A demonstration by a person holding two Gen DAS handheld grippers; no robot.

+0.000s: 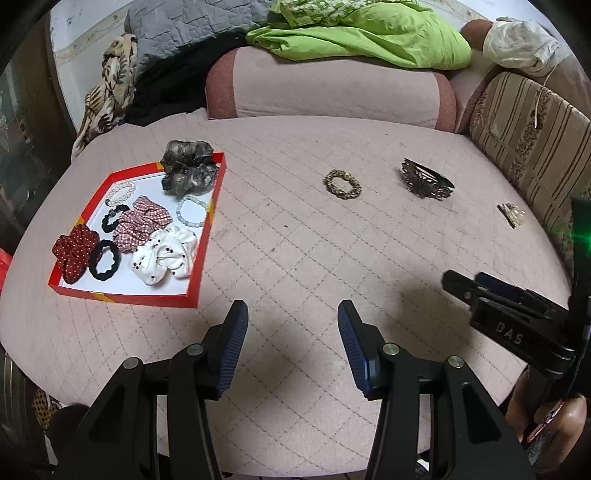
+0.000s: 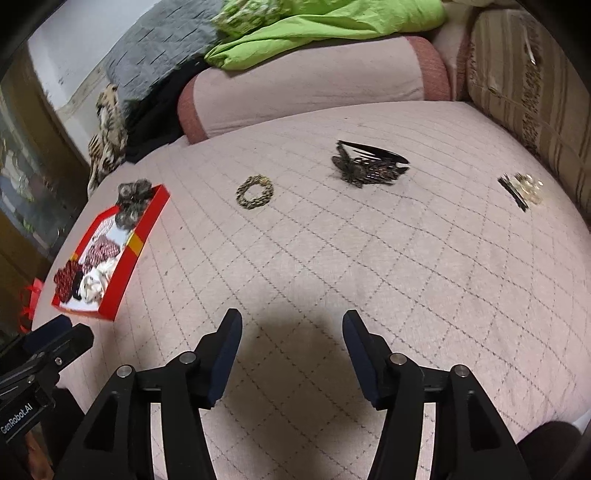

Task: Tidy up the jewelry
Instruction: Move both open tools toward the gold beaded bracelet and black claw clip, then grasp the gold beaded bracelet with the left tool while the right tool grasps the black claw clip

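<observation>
Pink quilted bed point(image 1: 295, 240): red tray point(image 1: 125, 295) holds scrunchies; gold bracelet point(image 1: 342, 184), hair claw point(image 1: 424, 181) lie apart. Left gripper point(image 1: 291, 314), right gripper point(image 2: 291, 323) both spread, empty.

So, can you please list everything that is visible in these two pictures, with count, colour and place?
tray: 1, red with white floor, left on the bed
scrunchies: 4, grey, checked red, dotted red, dotted white; in the tray, the grey one over its far rim
black hair ties: 2, in the tray
bead bracelets: 2, white, in the tray
gold ring-shaped piece: 1, on the bed, right of the tray
butterfly hair claw: 1, dark bronze, further right
small clip: 1, black and pale gold, far right
bed cover: 1, pink, quilted
bolster: 1, pink, behind
green cloth: 1, on the bolster
left gripper: open, empty
right gripper: open, empty
</observation>
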